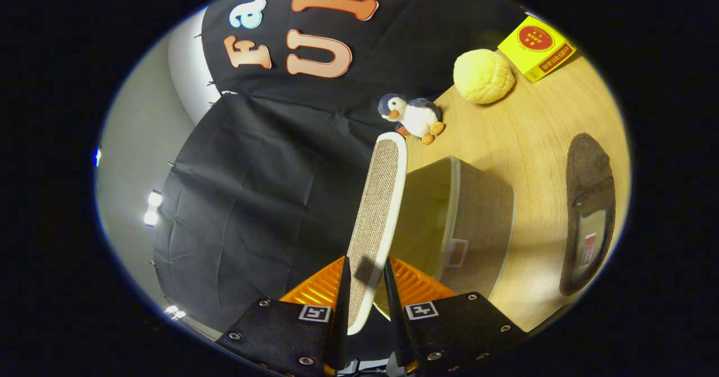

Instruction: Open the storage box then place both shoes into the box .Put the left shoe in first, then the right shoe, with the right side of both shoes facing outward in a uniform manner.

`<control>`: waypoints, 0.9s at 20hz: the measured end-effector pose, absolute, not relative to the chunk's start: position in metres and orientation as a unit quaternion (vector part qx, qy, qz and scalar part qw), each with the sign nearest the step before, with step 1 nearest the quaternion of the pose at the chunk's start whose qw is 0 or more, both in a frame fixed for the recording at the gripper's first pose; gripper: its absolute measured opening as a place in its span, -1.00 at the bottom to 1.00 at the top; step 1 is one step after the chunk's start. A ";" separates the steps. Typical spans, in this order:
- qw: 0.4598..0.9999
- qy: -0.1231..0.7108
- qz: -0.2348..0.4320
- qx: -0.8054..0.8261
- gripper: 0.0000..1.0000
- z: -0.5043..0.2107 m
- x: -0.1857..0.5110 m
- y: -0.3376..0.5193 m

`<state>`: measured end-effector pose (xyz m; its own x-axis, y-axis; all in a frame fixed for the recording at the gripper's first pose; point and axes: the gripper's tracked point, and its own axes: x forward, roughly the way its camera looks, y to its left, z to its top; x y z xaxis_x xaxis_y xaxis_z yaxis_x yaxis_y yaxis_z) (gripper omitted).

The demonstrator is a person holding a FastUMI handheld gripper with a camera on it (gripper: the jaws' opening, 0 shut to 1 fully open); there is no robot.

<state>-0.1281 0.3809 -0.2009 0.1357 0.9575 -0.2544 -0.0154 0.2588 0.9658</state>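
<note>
Claw (364, 287) is narrow, its two fingers set either side of the lid's (376, 219) near edge. Whether both pads actually press on it I cannot tell; a sliver of gap shows on the right side.

Lid stands raised nearly on edge, running away from the fingers toward the penguin (413, 117). Woven face, pale rim. Judged: a thin, stiff, light panel, probably hinged at the box's (477, 208) far-left side. The rim is the place to hold it. The weave should give friction, but a narrow bite on a thin edge could pivot or slip if I swing fast.

Box sits just right of the lid, on the counter (533, 135). Fabric-covered walls, small tag on the near wall. The part of the interior I can see looks empty, pale lining only; the near bottom is hidden behind the right finger.

One shoe (587, 214), a dark slip-on, lies on the counter to the right of the box, apart from it. It looks soft-sided; I judge the heel collar the best grip. Cannot tell whether it is the left or the right shoe.

Far side of the counter: yellow bun-shaped toy (483, 76), yellow carton (536, 46).

Judged status: opening step in hand, no shoe placed yet.
</note>
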 end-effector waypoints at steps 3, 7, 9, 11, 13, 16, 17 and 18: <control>0.602 0.512 0.420 0.446 -0.39 -0.177 -0.126 0.404; 0.601 0.501 0.441 0.440 -0.39 -0.146 -0.122 0.444; 0.601 0.501 0.456 0.423 -0.39 -0.134 -0.126 0.467; 0.604 0.501 0.470 0.404 -0.39 -0.124 -0.129 0.488; 0.611 0.499 0.475 0.390 -0.39 -0.118 -0.128 0.508; 0.624 0.494 0.471 0.379 -0.39 -0.112 -0.126 0.538; 0.631 0.492 0.469 0.373 -0.39 -0.112 -0.126 0.546; 0.639 0.489 0.467 0.365 -0.39 -0.113 -0.124 0.553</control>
